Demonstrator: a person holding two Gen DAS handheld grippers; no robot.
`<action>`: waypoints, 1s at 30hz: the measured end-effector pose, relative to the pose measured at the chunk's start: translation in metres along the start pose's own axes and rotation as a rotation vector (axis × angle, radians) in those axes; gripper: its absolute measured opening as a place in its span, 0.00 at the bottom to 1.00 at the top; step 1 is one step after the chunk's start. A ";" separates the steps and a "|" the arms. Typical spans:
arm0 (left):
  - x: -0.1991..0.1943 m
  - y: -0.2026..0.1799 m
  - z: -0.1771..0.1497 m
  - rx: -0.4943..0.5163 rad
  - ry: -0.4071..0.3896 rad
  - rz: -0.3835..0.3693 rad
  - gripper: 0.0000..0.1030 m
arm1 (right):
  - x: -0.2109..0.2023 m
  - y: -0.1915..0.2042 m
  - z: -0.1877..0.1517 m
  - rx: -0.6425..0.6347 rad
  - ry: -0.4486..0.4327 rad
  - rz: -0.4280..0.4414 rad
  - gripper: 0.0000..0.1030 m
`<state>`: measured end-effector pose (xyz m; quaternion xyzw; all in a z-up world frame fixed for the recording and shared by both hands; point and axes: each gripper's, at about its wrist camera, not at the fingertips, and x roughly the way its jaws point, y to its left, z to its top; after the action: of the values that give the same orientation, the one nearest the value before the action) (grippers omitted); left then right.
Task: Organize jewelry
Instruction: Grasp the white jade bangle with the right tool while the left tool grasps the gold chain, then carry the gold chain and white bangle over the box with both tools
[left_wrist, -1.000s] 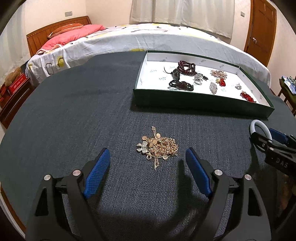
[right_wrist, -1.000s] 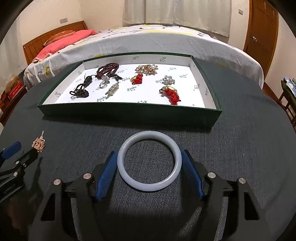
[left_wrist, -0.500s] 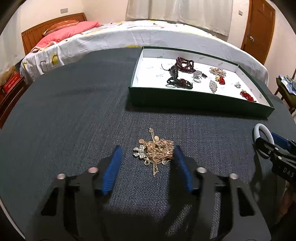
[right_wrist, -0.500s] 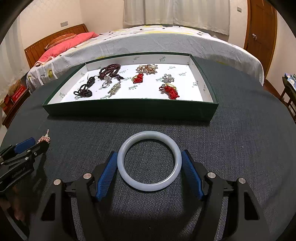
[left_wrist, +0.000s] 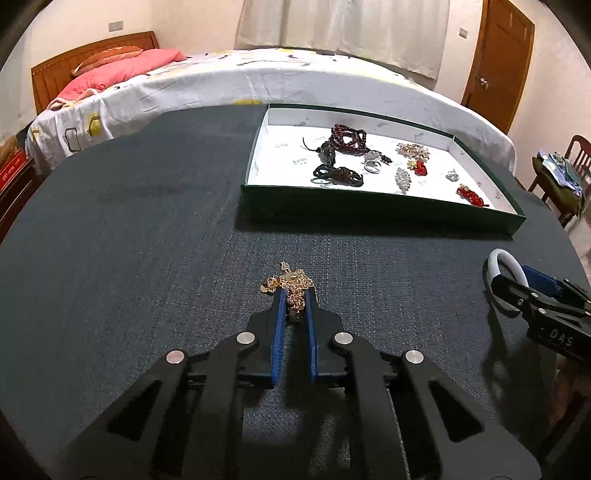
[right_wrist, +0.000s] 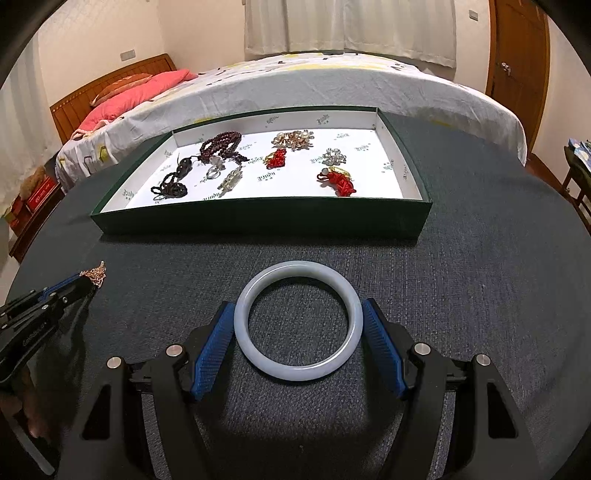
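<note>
A tangled gold chain necklace (left_wrist: 290, 282) lies on the dark cloth table, and my left gripper (left_wrist: 294, 295) is shut on it, the blue pads pinching the heap. From the right wrist view the left gripper (right_wrist: 86, 282) shows at the left with the chain (right_wrist: 96, 273) at its tip. My right gripper (right_wrist: 298, 308) is shut on a white bangle (right_wrist: 299, 266), one pad against each side of the ring. The left wrist view shows that gripper (left_wrist: 517, 280) and the bangle (left_wrist: 496, 254) at far right. Behind both stands a green tray (right_wrist: 258, 218) with a white floor.
The tray (left_wrist: 369, 214) holds several pieces: dark bead strands (right_wrist: 219, 146), red pieces (right_wrist: 338, 182), and silver and gold brooches. A bed (left_wrist: 258, 77) runs behind the table. A wooden chair (left_wrist: 576, 155) stands at the right, with a door (left_wrist: 506, 62) behind it.
My left gripper's jaws have closed from wide open onto the gold chain, bunching it between the pads. The right gripper and bangle have stayed as they were.
</note>
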<state>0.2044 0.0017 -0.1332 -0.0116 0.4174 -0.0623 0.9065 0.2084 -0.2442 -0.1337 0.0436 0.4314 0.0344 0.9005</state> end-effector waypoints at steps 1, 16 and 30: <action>0.000 0.000 0.000 -0.001 -0.001 -0.003 0.10 | 0.000 0.000 0.000 0.000 -0.002 -0.001 0.66; -0.022 -0.001 0.011 -0.008 -0.064 -0.025 0.08 | -0.009 0.001 0.001 0.007 -0.030 0.007 0.66; -0.051 -0.007 0.027 -0.011 -0.138 -0.055 0.08 | -0.037 0.009 0.012 -0.004 -0.097 0.019 0.66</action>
<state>0.1911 0.0002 -0.0771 -0.0321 0.3536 -0.0840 0.9310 0.1944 -0.2392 -0.0960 0.0472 0.3867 0.0416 0.9201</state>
